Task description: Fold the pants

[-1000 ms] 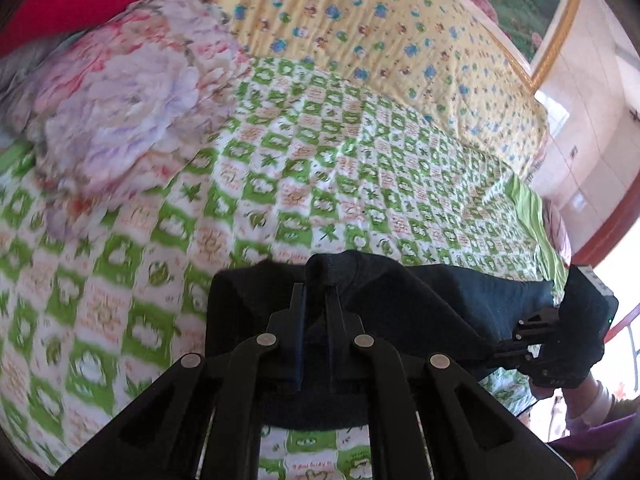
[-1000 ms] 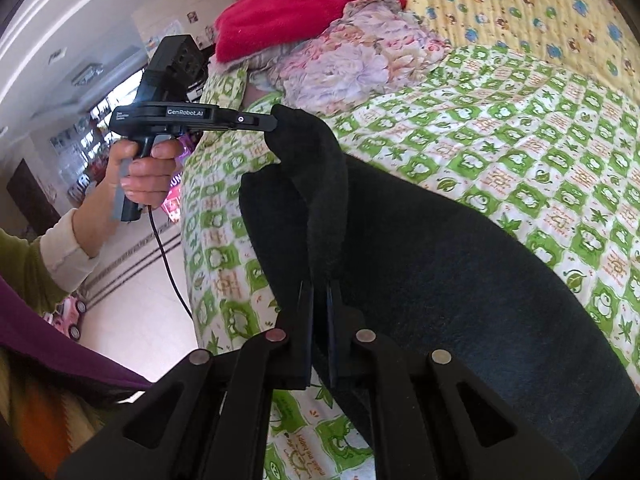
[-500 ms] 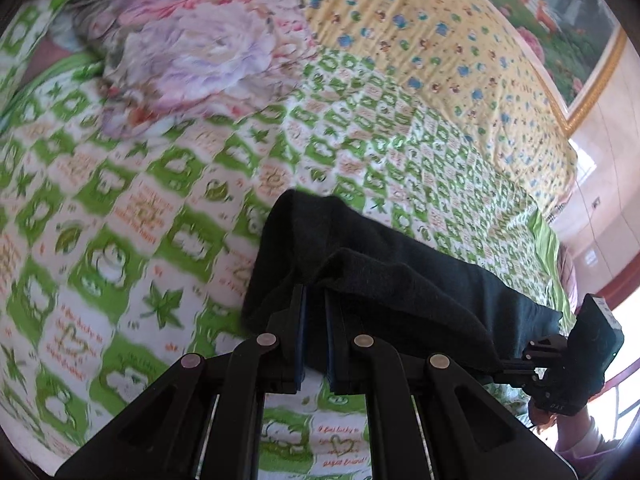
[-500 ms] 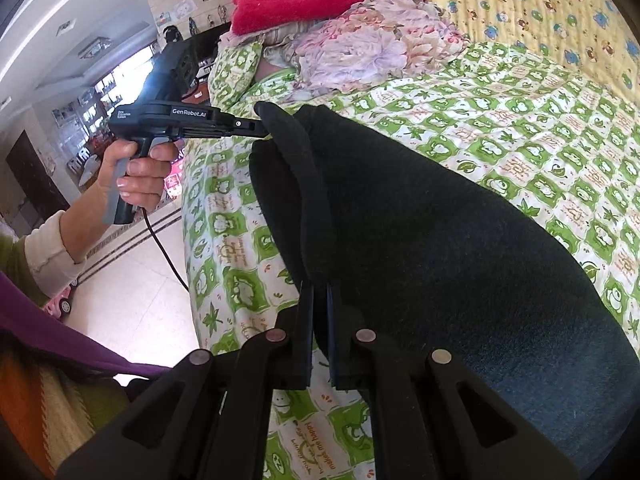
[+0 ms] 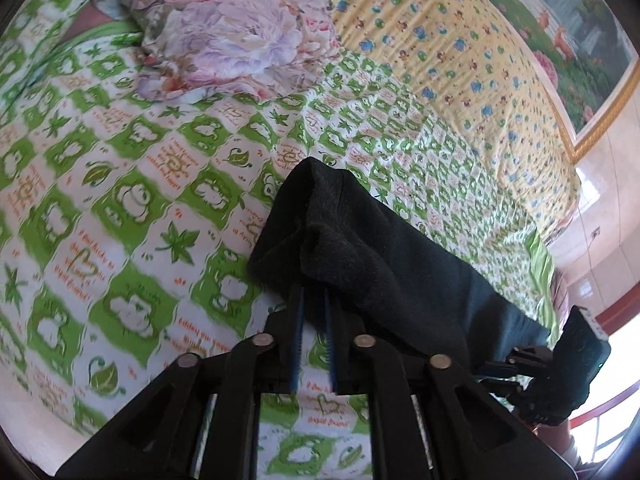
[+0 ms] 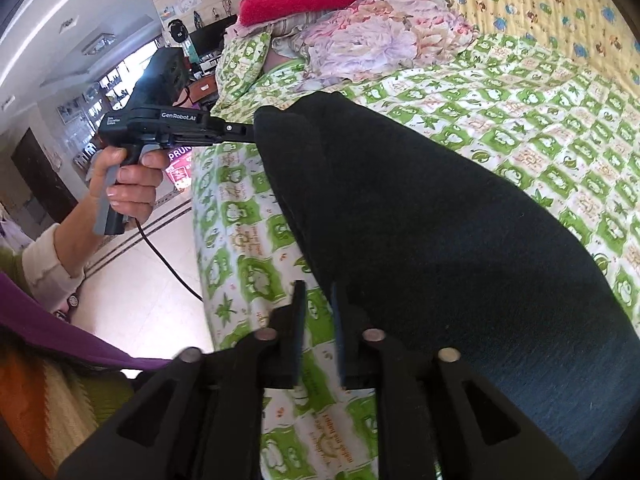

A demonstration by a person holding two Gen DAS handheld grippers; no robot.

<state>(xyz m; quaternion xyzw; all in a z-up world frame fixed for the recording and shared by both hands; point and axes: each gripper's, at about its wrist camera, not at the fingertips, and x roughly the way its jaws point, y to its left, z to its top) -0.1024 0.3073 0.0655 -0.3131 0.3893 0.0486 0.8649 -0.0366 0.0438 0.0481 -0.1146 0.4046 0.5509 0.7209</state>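
Bed (image 6: 520, 92) with green-checked sheet, yellow print quilt (image 5: 460, 52) by the far wall. Dark pants (image 6: 440, 240) lie folded along the bed's near edge. Left tool (image 5: 314, 304) opening, pants edge loose between its pads. Right tool (image 6: 318, 300) opening, nothing between its pads. Floral bundle (image 5: 240, 32) toward the bed's far left corner, partly cut off.
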